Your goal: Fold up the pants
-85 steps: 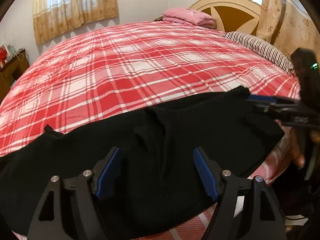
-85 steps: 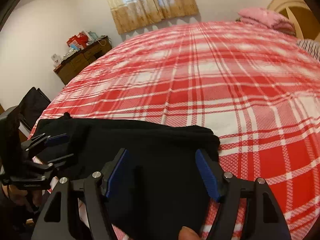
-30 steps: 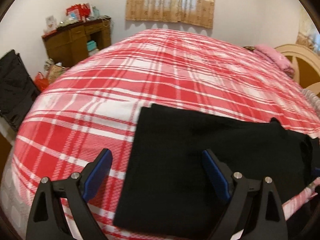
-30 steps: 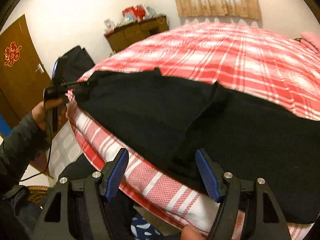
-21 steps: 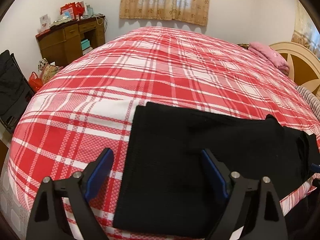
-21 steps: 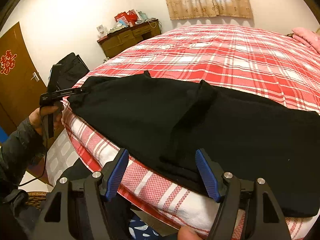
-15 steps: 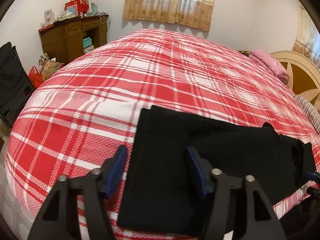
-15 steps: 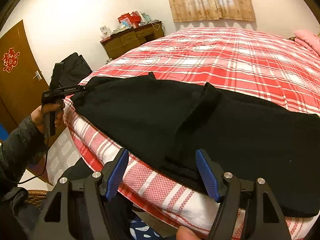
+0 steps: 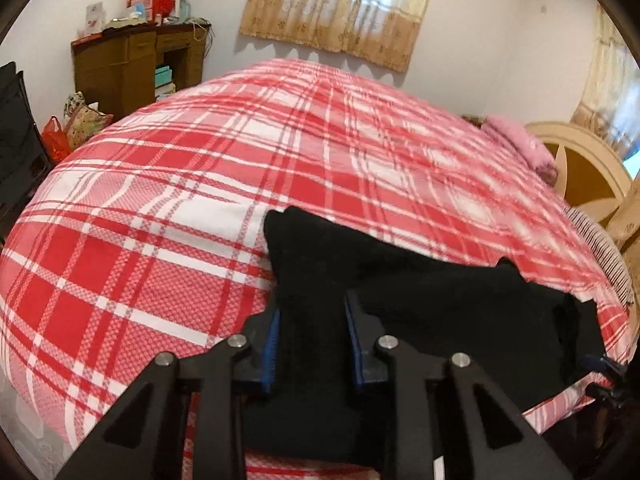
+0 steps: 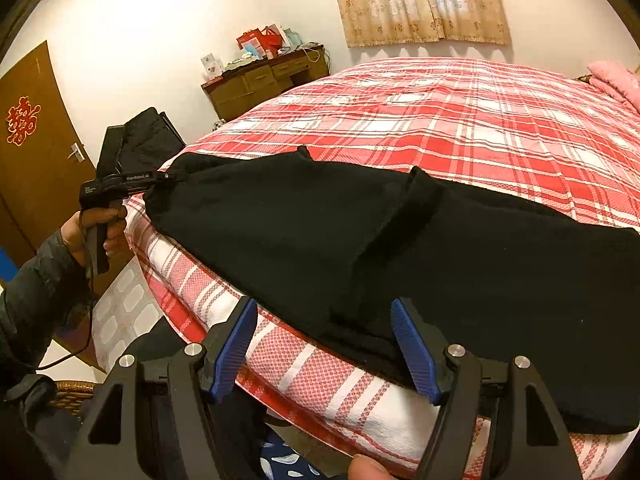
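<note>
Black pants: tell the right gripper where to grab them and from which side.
Take the near hem of the black pants lying along the bed edge, coming in from the bedside. The cloth lies flat there, between the open right gripper fingers. The left gripper already pinches the far end.

pants (image 10: 460,248) | black, laid lengthwise along bed edge | one end pinched, lifted

Red double-happiness sign 囍 (image 10: 23,121) on the brown door (image 10: 44,152)
</note>
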The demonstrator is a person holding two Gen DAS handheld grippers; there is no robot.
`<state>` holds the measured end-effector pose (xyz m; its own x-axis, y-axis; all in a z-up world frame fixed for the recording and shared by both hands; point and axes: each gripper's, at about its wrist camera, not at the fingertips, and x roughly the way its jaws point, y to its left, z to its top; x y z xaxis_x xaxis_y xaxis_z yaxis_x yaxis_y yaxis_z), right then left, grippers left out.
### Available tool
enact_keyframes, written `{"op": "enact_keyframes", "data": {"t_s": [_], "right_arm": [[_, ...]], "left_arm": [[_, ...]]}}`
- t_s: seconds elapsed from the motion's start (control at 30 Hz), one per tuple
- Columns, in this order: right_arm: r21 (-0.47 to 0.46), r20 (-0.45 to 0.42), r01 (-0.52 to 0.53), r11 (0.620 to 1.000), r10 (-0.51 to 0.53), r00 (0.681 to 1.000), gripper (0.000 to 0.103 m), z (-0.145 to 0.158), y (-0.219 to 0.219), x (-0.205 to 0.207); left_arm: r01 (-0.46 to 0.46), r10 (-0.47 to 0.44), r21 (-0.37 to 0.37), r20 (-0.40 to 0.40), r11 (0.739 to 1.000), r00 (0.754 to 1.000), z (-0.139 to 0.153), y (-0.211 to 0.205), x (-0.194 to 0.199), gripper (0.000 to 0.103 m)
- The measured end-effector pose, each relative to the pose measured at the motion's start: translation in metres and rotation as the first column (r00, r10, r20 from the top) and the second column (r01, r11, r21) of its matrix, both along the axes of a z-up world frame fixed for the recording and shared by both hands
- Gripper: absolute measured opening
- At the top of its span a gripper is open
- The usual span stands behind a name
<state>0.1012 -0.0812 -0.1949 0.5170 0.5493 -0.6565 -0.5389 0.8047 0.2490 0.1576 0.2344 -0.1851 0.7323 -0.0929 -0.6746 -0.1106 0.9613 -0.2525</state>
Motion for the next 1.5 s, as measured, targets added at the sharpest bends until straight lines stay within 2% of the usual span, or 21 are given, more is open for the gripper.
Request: {"op": "enact_keyframes", "data": {"t_s": [0.07,0.17,0.27,0.4,0.53,0.83,1.1,1.33,1.4,1.43,1.5], "right_arm": [[0.0,0.0,0.002,1.0,-0.002,1.0,0.071,0.0,0.0,0.0],[-0.006,0.0,0.007,1.0,-0.007,1.0,0.071,0.0,-0.001,0.001],[-0.007,0.002,0.016,1.0,-0.016,1.0,0.071,0.001,-0.003,0.002],[-0.013,0.011,0.035,0.999,-0.034,0.999,0.071,0.006,-0.005,0.002],[-0.025,0.015,0.072,0.997,-0.071,0.997,0.071,0.013,-0.013,0.006],[0.018,0.014,0.147,0.989,-0.148,0.989,0.071,0.032,-0.049,0.008],[0.047,0.016,0.222,0.974,-0.223,0.975,0.071,0.04,-0.083,0.006],[0.05,0.016,0.29,0.956,-0.291,0.957,0.071,0.042,-0.115,0.003],[0.051,0.018,0.308,0.95,-0.31,0.951,0.071,0.043,-0.125,0.001],[0.051,0.02,0.317,0.947,-0.319,0.948,0.071,0.043,-0.131,0.0],[0.055,0.021,0.337,0.94,-0.339,0.941,0.071,0.043,-0.142,-0.003]], "left_arm": [[-0.013,0.013,-0.006,0.021,1.0,1.0,0.004,-0.003,-0.003,0.028],[-0.027,0.03,-0.054,0.057,0.998,0.998,0.013,-0.004,-0.008,0.028],[-0.009,0.016,-0.084,0.09,0.996,0.996,0.024,-0.006,-0.01,0.028],[0.039,-0.023,-0.127,0.126,0.991,0.992,0.038,-0.016,-0.013,0.028],[0.086,-0.068,-0.121,0.148,0.989,0.987,0.056,-0.035,-0.017,0.028],[0.206,-0.173,-0.148,0.208,0.967,0.963,0.092,-0.078,-0.022,0.027],[0.345,-0.3,-0.188,0.23,0.92,0.926,0.112,-0.143,-0.015,0.027],[0.436,-0.397,-0.193,0.212,0.879,0.893,0.115,-0.207,0.006,0.027],[0.465,-0.427,-0.195,0.206,0.864,0.88,0.116,-0.223,0.01,0.022],[0.478,-0.441,-0.193,0.205,0.857,0.874,0.118,-0.23,0.012,0.012],[0.512,-0.476,-0.193,0.204,0.837,0.855,0.121,-0.248,0.016,0.008]]}}
